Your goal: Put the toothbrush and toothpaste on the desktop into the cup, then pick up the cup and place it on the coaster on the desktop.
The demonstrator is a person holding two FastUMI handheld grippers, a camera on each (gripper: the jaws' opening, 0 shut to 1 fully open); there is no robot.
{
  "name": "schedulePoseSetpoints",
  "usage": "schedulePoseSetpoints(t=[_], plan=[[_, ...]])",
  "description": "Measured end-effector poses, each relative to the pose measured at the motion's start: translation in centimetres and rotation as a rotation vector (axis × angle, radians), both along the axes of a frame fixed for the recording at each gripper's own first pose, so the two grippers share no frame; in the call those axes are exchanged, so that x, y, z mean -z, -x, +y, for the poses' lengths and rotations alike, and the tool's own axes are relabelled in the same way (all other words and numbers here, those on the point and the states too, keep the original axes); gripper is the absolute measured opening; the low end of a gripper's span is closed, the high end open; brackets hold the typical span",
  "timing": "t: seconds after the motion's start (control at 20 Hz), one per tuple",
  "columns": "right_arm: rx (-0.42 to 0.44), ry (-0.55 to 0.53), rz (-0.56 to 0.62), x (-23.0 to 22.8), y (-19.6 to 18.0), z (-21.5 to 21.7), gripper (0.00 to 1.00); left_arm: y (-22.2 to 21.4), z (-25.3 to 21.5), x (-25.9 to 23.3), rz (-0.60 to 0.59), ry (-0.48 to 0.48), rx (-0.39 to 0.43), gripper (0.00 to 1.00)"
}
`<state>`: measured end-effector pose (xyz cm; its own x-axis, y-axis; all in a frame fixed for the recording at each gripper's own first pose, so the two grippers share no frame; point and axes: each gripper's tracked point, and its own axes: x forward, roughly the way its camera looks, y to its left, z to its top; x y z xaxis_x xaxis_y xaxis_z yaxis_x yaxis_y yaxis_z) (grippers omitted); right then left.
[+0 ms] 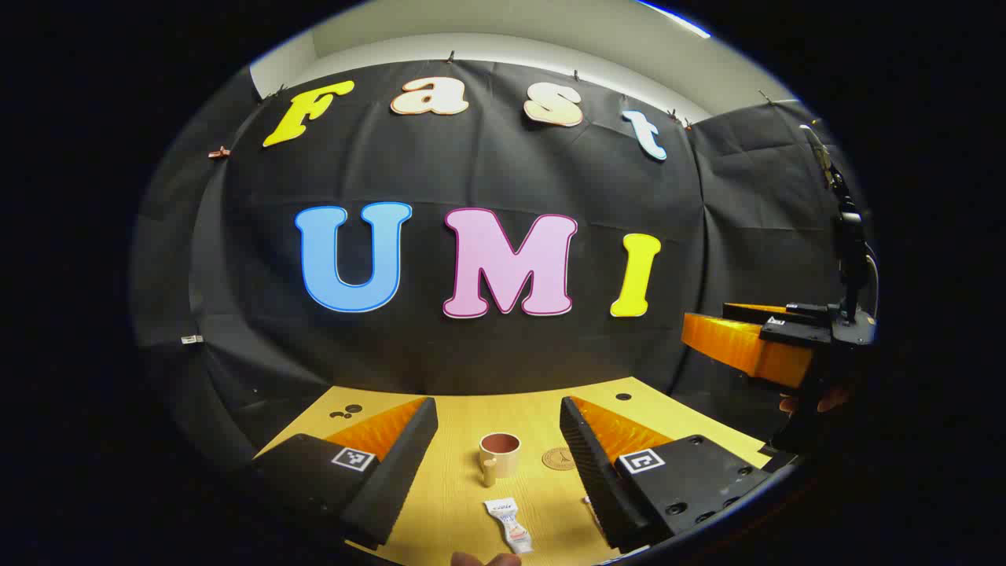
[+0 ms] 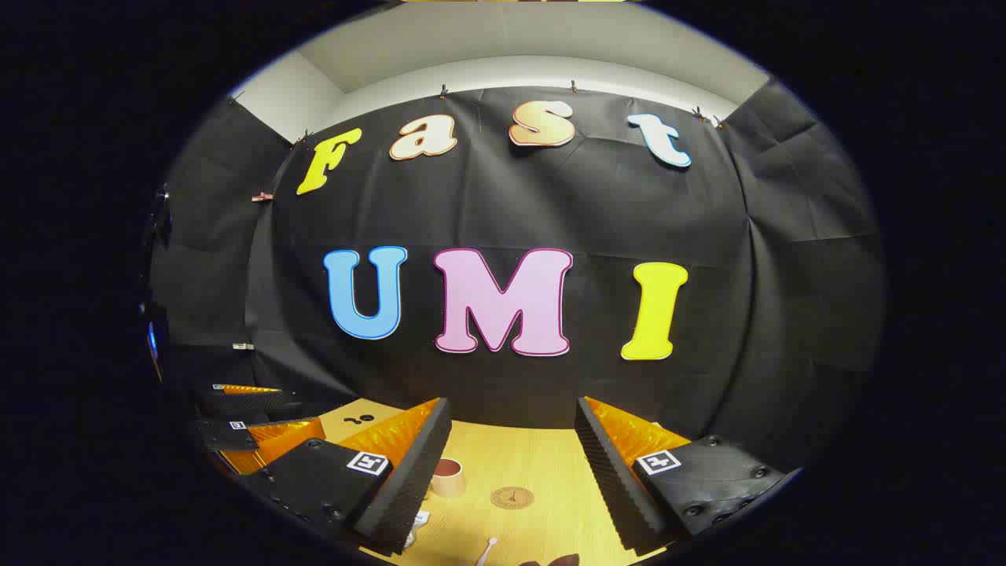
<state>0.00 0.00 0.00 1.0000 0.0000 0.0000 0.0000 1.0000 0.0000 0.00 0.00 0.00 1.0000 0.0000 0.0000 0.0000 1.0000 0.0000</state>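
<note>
Plainly, tan cup (image 1: 500,452) upright, white toothpaste (image 1: 510,525) lying flat, round coaster (image 1: 559,458) beside cup

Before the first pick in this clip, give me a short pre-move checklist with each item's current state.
1. Left tool open and holding nothing: ok.
2. Right tool open and holding nothing: ok.
3. Cup upright on the desktop, mouth unobstructed: ok.
4. Toothpaste lying flat on the desktop, in front of the left tool: ok.
5. Coaster bare, beside the cup: ok.
6. Toothbrush fully in view for a grasp: cannot tell, just one end shows at the picture's edge.
</note>
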Motion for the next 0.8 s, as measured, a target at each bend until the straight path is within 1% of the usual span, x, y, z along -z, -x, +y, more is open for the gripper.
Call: schedulePoseSetpoints(t=[0.05,0.35,0.4,0.45,0.7,0.8], plan=[[-0.003,-0.003,0.004,0.1,0.0,0.0,0.97,0.0,0.0,0.1,0.006,0.002,0.0,0.96],[-0.003,-0.016,0.023,0.7,-0.8,-0.5,0.97,-0.6,-0.2,1.0,0.032,0.003,-0.007,0.96],[-0.003,-0.017,0.023,0.9,-0.8,-0.5,1.0,-0.8,-0.1,1.2,0.033,0.005,-0.008,0.96],[-0.003,-0.016,0.027,1.0,-1.0,-0.6,0.97,-0.9,-0.1,1.1,0.035,0.008,-0.009,0.96],[0.0,-0.012,0.042,1.9,-1.4,-1.1,0.97,-1.7,-0.2,1.9,0.054,0.008,-0.009,0.96],[0.005,-0.01,0.051,2.5,-1.6,-1.4,0.97,-2.1,-0.6,2.7,0.081,0.009,-0.003,0.97]])
